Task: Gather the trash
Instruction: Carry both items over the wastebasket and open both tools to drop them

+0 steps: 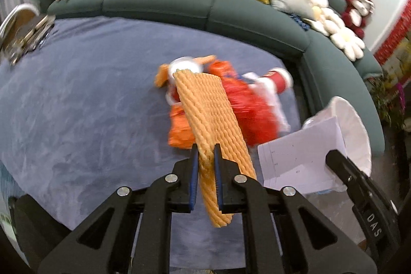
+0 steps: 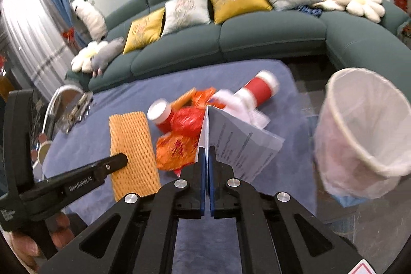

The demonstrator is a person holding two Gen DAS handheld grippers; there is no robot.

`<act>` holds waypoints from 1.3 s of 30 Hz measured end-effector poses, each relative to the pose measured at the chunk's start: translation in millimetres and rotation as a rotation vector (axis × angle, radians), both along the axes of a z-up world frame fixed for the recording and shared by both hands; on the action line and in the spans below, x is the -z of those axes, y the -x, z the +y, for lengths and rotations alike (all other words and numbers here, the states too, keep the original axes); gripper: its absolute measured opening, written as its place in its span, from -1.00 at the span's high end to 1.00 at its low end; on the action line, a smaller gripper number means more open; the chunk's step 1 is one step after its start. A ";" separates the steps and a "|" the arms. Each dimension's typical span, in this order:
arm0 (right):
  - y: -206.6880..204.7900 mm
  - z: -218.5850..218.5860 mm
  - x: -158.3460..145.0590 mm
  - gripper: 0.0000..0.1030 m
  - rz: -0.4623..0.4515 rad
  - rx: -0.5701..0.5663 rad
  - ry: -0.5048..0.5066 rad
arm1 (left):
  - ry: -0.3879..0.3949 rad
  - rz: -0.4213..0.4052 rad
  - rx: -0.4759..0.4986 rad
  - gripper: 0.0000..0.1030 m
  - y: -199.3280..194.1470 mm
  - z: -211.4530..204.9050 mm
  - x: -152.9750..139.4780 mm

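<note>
The job is only partly done, I think. Two bits of trash are picked up, but neither is in the bin yet.

The left gripper [image 1: 206, 148] is squeezed tight on a long orange foam net [image 1: 209, 117]. The net sticks out ahead of its tips and hangs down behind them. The right gripper [image 2: 207, 149] is pressed almost flat on a folded white paper [image 2: 239, 143], which fans out ahead and to its right.

More trash is left. Just past the tips of both grippers sits a pile [image 2: 195, 120]: orange snack bags, a red crinkly bag, two red and white cups on their sides, and some white wrapping. The pile is blurry, so I can't count every piece.

The white-lined bin [image 2: 364, 125] stands on the floor to the right of the right gripper, near the paper. It looks empty, but I can't see the bottom.

The pile lies on a soft blue cover [image 1: 84, 99]. Far ahead is a long green sofa [image 2: 257, 37] with yellow and grey cushions, flower pillows and soft toys. Curtains hang far to the left.
</note>
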State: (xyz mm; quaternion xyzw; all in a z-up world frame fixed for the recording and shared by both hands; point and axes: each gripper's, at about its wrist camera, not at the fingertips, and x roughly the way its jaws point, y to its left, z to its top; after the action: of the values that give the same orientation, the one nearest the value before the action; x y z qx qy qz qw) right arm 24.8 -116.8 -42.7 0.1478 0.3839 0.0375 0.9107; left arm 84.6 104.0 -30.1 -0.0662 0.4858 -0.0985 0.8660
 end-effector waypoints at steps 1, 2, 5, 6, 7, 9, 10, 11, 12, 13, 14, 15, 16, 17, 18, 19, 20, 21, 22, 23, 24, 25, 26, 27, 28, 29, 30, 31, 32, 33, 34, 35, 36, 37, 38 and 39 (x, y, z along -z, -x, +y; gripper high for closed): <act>4.4 -7.6 -5.4 0.94 -0.015 0.018 0.003 | 0.000 -0.006 0.017 0.79 1.4 -7.6 -3.2; 9.0 -16.6 -10.6 0.94 -0.029 0.038 0.005 | 0.001 -0.016 0.041 0.79 2.5 -19.5 -7.6; 17.6 -44.0 -21.0 0.94 -0.054 0.098 0.014 | 0.004 -0.034 0.103 0.79 4.6 -52.8 -15.5; 19.5 -51.6 -23.1 0.94 -0.059 0.114 0.017 | 0.008 -0.038 0.125 0.79 6.2 -64.8 -17.7; 22.1 -62.7 -25.5 0.94 -0.066 0.137 0.023 | 0.013 -0.041 0.147 0.79 6.6 -76.2 -19.6; 26.5 -82.7 -28.2 0.94 -0.075 0.177 0.038 | 0.016 -0.051 0.200 0.79 6.2 -105.4 -23.7; 29.0 -94.5 -29.5 0.94 -0.080 0.201 0.047 | 0.017 -0.057 0.223 0.79 6.0 -117.3 -25.4; 31.9 -106.5 -31.0 0.94 -0.085 0.226 0.054 | 0.020 -0.063 0.253 0.79 6.3 -133.1 -27.5; 33.1 -117.6 -30.9 0.94 -0.087 0.248 0.055 | 0.018 -0.067 0.280 0.79 6.1 -149.0 -28.8; 34.6 -125.7 -30.5 0.94 -0.089 0.262 0.056 | 0.016 -0.072 0.306 0.79 5.6 -164.2 -29.3; 35.5 -138.1 -30.2 0.94 -0.092 0.287 0.061 | 0.017 -0.074 0.330 0.79 5.1 -176.9 -29.2; 35.9 -146.5 -30.9 0.94 -0.094 0.300 0.065 | 0.019 -0.075 0.351 0.79 6.3 -187.2 -27.9; 36.0 -157.3 -30.1 0.94 -0.095 0.319 0.074 | 0.019 -0.075 0.369 0.79 5.3 -198.9 -27.2; 36.7 -168.4 -29.0 0.94 -0.095 0.338 0.081 | 0.023 -0.074 0.391 0.79 4.4 -211.1 -26.1; 36.1 -177.0 -27.8 0.94 -0.094 0.353 0.085 | 0.028 -0.075 0.408 0.79 3.2 -223.3 -25.5; 36.5 -182.4 -26.4 0.94 -0.093 0.364 0.086 | 0.030 -0.076 0.419 0.79 3.0 -233.3 -25.1; 35.9 -190.5 -24.3 0.94 -0.089 0.377 0.086 | 0.033 -0.077 0.437 0.79 1.6 -246.8 -23.7; 35.2 -200.2 -21.4 0.94 -0.084 0.394 0.087 | 0.033 -0.078 0.451 0.78 -0.4 -256.7 -22.4; 34.5 -208.9 -18.2 0.94 -0.079 0.406 0.085 | 0.031 -0.079 0.460 0.78 -0.8 -263.0 -20.7; 35.0 -214.6 -16.7 0.94 -0.076 0.414 0.085 | 0.025 -0.080 0.474 0.78 -3.9 -274.5 -18.3; 33.6 -220.8 -13.7 0.94 -0.070 0.425 0.085 | 0.023 -0.078 0.483 0.78 -5.7 -281.5 -16.2; 32.2 -226.3 -10.9 0.94 -0.065 0.434 0.083 | 0.020 -0.076 0.489 0.78 -6.4 -288.1 -14.6; 30.8 -230.8 -8.6 0.94 -0.060 0.441 0.080 | 0.021 -0.070 0.497 0.78 -8.5 -294.8 -11.6; 31.2 -233.1 -6.2 0.92 -0.056 0.447 0.080 | 0.022 -0.065 0.504 0.77 -10.6 -300.9 -8.7; 29.9 -236.5 -3.5 0.89 -0.051 0.454 0.076 | 0.019 -0.061 0.508 0.75 -12.4 -305.2 -6.8; 27.7 -239.5 -1.3 0.85 -0.045 0.460 0.073 | 0.013 -0.054 0.515 0.74 -15.1 -311.0 -3.9; 27.4 -239.9 -0.4 0.83 -0.043 0.466 0.071 | 0.013 -0.050 0.520 0.73 -16.3 -314.8 -2.0; 26.3 -241.1 1.3 0.81 -0.043 0.470 0.066 | 0.008 -0.046 0.517 0.66 -18.8 -318.4 0.5; 25.8 -242.4 1.5 0.78 -0.044 0.471 0.063 | 0.002 -0.044 0.508 0.44 -21.2 -319.7 2.4; 24.6 -243.1 2.5 0.67 -0.045 0.474 0.062 | -0.002 -0.043 0.499 0.29 -22.3 -318.4 4.1; 24.0 -243.1 3.0 0.51 -0.045 0.479 0.064 | -0.005 -0.043 0.485 0.03 -24.6 -315.6 4.7; 23.9 -242.4 2.9 0.43 -0.049 0.485 0.065 | 0.001 -0.050 0.465 -0.03 -26.3 -313.0 4.2; 26.0 -242.4 2.7 0.32 -0.054 0.489 0.066 | 0.005 -0.056 0.455 -0.03 -27.0 -312.0 3.4; 27.0 -241.6 2.3 0.28 -0.058 0.493 0.068 | 0.005 -0.056 0.453 -0.03 -27.7 -310.5 3.4; 27.3 -240.4 2.0 0.28 -0.060 0.493 0.072 | 0.000 -0.053 0.451 -0.03 -29.1 -308.8 3.6; 27.0 -238.2 1.5 0.27 -0.060 0.492 0.078 | -0.003 -0.051 0.442 -0.03 -30.3 -306.0 3.9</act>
State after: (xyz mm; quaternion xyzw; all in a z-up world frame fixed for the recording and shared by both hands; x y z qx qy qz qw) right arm -2.2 -355.0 -44.2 0.2004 0.3101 -0.1957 0.9085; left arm 114.9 -201.9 -33.9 0.0457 0.4666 -0.2871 0.8353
